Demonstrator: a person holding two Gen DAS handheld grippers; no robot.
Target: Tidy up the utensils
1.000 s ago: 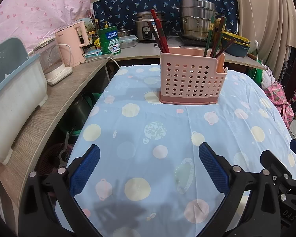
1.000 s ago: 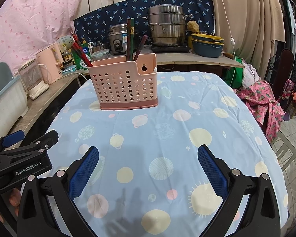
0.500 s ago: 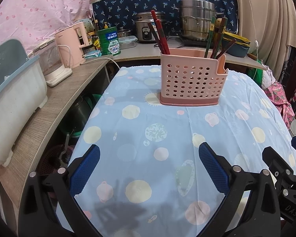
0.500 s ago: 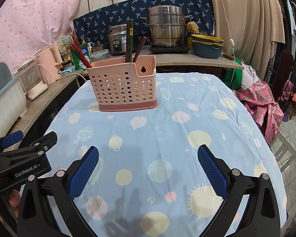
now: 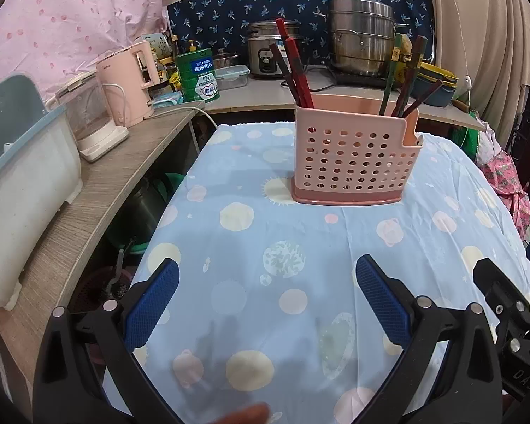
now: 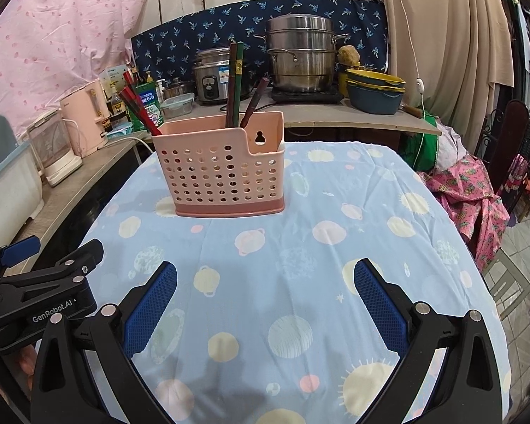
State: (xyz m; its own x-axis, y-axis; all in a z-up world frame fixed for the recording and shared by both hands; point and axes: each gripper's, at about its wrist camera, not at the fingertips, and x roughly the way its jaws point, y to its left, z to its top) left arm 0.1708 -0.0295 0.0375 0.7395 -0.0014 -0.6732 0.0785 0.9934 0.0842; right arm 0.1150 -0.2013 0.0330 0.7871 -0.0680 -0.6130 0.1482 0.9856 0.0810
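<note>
L gripper (image 5: 266,282), black frame w/ blue ribbed pads: held low over near edge of table, level, pointing fwd along the cloth. Jaws spread wide, nothing between them. R gripper (image 6: 265,284), same build: alongside it to the right, same low level pose, jaws also wide apart, empty. Each shows at the edge of the other's view, so the two sit close side by side. A fingertip of the person (image 5: 245,415) just visible at bottom of left view, blurred.

Under both: light blue tablecloth w/ pastel planet and sun print (image 6: 300,247), bare around the grippers.

Farther on, well apart from both grippers, approx. centre-line of table: pink perforated plastic utensil caddy w/ darker pink base (image 5: 353,162), upright on cloth. It lies ahead and slightly right of L gripper, ahead and slightly left of R. Red and dark chopsticks (image 5: 295,67) lean out of its left end; green and dark brown chopsticks (image 5: 402,70) stand in the right end. Can't tell inner dividers.

Beyond: wooden counter w/ steel stacked steamer pot (image 6: 302,56), rice cooker (image 6: 212,74), pale pink electric kettle (image 5: 130,81) to the left.
</note>
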